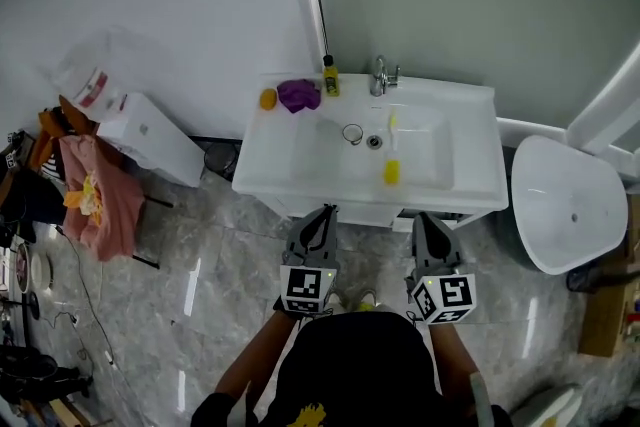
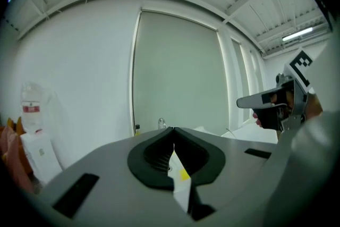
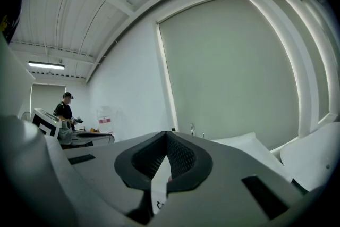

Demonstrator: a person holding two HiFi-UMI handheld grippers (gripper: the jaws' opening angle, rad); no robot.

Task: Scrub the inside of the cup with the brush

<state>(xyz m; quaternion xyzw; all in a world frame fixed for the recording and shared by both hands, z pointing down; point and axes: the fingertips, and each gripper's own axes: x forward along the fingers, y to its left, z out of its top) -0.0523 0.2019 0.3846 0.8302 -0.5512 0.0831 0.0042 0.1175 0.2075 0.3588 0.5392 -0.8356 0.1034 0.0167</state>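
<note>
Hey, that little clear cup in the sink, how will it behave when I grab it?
The cup looks small and clear, so it is probably light and possibly fragile. It seems to stand mouth-up on the smooth sink basin beside the drain, so a nudge would likely slide or tip it. If wet, it may slip in a grip.
</note>
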